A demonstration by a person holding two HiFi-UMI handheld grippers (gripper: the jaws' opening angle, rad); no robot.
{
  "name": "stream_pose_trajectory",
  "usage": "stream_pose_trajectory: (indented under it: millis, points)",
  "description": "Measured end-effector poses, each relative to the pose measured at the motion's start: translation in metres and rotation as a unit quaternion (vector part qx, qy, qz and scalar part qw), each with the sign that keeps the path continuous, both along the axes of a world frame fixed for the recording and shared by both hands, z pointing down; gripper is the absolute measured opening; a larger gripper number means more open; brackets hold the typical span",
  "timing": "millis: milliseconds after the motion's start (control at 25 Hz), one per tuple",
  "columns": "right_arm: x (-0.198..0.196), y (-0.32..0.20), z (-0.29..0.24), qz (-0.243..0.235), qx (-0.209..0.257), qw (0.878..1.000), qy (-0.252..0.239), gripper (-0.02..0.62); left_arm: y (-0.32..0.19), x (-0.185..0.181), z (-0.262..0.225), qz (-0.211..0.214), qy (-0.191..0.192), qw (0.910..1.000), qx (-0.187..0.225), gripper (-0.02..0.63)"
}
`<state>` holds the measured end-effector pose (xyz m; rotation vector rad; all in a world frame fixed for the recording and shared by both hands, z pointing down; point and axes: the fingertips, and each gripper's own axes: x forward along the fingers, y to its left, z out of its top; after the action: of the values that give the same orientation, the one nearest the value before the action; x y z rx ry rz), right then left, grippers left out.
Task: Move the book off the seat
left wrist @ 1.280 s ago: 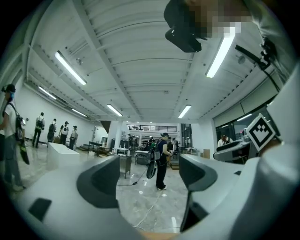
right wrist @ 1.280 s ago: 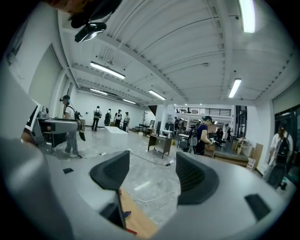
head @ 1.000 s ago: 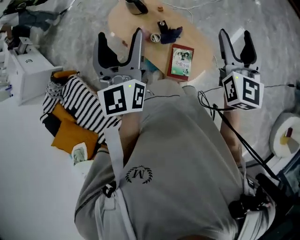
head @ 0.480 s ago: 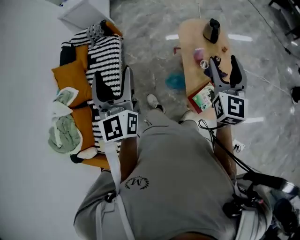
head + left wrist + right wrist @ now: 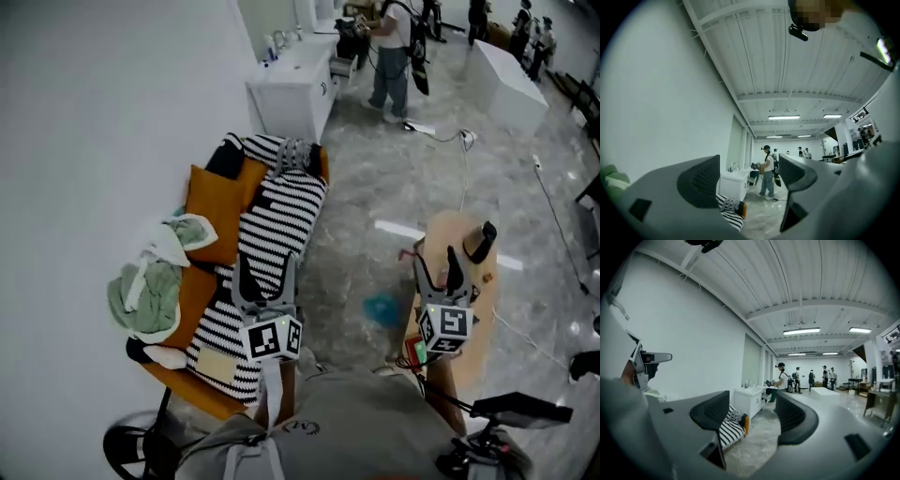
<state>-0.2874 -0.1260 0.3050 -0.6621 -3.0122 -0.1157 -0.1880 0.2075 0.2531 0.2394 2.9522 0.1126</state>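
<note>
The book (image 5: 411,352), red-edged with a green cover, lies at the near end of the small wooden table (image 5: 476,309), mostly hidden under my right gripper's marker cube. The seat (image 5: 202,281) is a sofa along the left wall, with orange cushions, a striped blanket (image 5: 272,220) and a green cloth (image 5: 150,291). A flat tan rectangle (image 5: 217,366) lies on the blanket's near end. My left gripper (image 5: 266,281) hangs open and empty over the blanket. My right gripper (image 5: 441,277) is open and empty above the table. Both gripper views look level across the room, with nothing between the left gripper (image 5: 749,180) or the right gripper (image 5: 752,416).
A black bottle (image 5: 480,242) and small items stand on the table. A blue thing (image 5: 380,307) lies on the marble floor between sofa and table. A white sink cabinet (image 5: 291,89) stands beyond the sofa. Several people (image 5: 389,47) and a white block (image 5: 506,80) are farther back.
The view has swung from the table to the sofa and the room behind. Both grippers swung with it, staying open and empty. The book stays on the table.
</note>
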Motion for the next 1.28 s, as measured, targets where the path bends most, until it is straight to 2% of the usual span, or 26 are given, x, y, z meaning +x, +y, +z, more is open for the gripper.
stream_pose_trajectory:
  millis: [200,440,600,760,960,1080,1280]
  points:
    - [0.004,0.098,0.003,-0.067,-0.01,0.998,-0.001,0.318,0.083,0.041,0.007,-0.047,-0.001,0.9988,0.011,0.382]
    - [0.018,0.237,0.001,-0.127,-0.003,0.992,0.0,0.319,0.198,0.074,0.034,-0.074,-0.009,0.9965,0.038,0.382]
    - [0.034,0.34,0.001,-0.188,0.023,0.982,0.0,0.319,0.25,0.082,0.054,-0.09,0.001,0.9948,0.047,0.383]
    - [0.049,0.434,-0.001,-0.251,0.039,0.967,-0.013,0.318,0.284,0.091,0.053,-0.125,-0.017,0.991,0.043,0.383]
    - [0.069,0.544,-0.007,-0.334,0.046,0.941,-0.035,0.319,0.336,0.122,0.07,-0.205,-0.01,0.9768,0.06,0.383]
    - [0.096,0.587,-0.012,-0.38,0.032,0.923,-0.038,0.319,0.355,0.16,0.07,-0.255,-0.003,0.9658,0.043,0.383]
    - [0.142,0.652,0.007,-0.471,0.012,0.882,-0.013,0.319,0.389,0.225,0.072,-0.361,0.004,0.932,0.029,0.383]
